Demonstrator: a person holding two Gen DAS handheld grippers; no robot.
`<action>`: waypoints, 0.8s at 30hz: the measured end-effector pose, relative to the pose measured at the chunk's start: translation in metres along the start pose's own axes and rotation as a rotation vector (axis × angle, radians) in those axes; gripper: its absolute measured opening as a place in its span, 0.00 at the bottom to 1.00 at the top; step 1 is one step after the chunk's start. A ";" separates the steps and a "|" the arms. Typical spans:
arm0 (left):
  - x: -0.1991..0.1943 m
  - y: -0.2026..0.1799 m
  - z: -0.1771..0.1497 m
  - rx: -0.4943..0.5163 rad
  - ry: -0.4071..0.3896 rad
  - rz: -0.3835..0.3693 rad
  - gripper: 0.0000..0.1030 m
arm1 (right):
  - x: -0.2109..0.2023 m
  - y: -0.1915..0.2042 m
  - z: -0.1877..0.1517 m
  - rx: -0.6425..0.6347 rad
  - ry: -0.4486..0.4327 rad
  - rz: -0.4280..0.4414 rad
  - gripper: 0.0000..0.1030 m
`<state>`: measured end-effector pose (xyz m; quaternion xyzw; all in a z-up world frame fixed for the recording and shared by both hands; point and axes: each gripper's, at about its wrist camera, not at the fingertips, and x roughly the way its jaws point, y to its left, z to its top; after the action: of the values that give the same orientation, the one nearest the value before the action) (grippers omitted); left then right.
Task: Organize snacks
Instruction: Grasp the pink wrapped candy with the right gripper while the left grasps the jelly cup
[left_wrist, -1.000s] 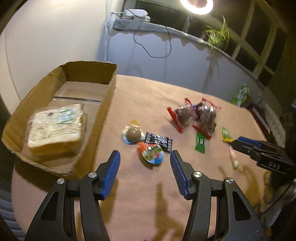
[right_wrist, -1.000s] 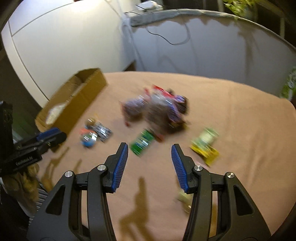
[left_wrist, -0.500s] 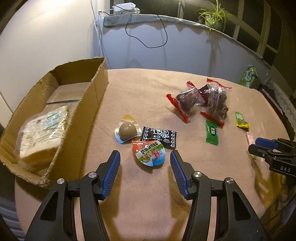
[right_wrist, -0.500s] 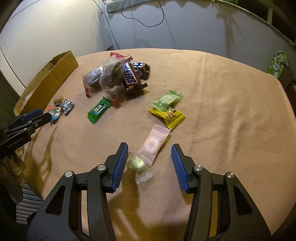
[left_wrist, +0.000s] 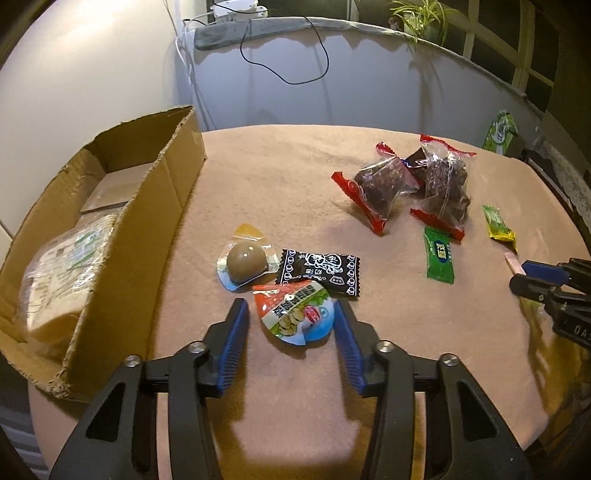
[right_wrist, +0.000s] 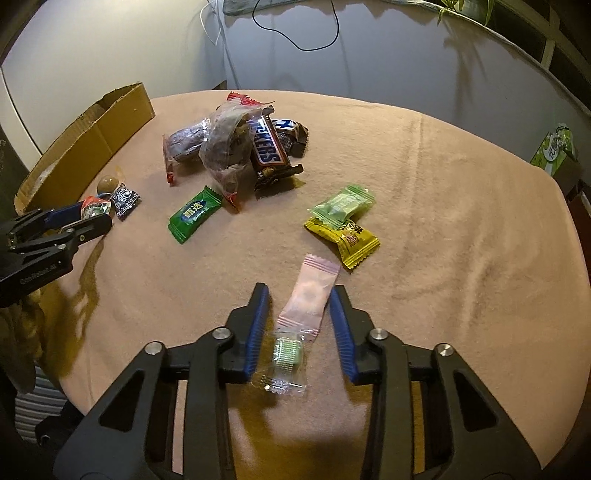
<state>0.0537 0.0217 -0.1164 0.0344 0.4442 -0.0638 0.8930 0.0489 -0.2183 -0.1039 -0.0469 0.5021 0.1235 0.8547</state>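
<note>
Snacks: 2 date bags (left_wrist: 413, 181), 1 box (left_wrist: 147, 206), both jaws closing, not yet pinching.

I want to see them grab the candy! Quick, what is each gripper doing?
Left gripper: open, closing around the snack pack, not squeezing yet.
Right gripper: open, closing around the pink candy, not gripping yet.

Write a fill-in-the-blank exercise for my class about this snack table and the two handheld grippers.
1. The left gripper is closing around a packet that is red, white and ____.
2. The pink sachet lies between the fingers of the ____ gripper.
3. The loaf of sliced bread sits inside the ____ box.
4. The Snickers bar lies partly under a clear ____.

Missing words: blue; right; cardboard; bag
</note>
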 end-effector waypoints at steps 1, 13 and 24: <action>0.000 0.000 0.000 0.000 -0.003 0.000 0.35 | 0.000 0.000 0.000 0.000 0.000 0.001 0.27; -0.005 0.010 -0.001 -0.038 -0.018 -0.038 0.29 | -0.005 -0.005 -0.002 0.023 -0.017 0.033 0.22; -0.018 0.018 0.000 -0.081 -0.044 -0.070 0.28 | -0.022 0.001 -0.001 0.021 -0.054 0.049 0.21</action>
<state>0.0453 0.0407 -0.1024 -0.0188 0.4277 -0.0778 0.9004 0.0378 -0.2211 -0.0854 -0.0224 0.4811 0.1406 0.8650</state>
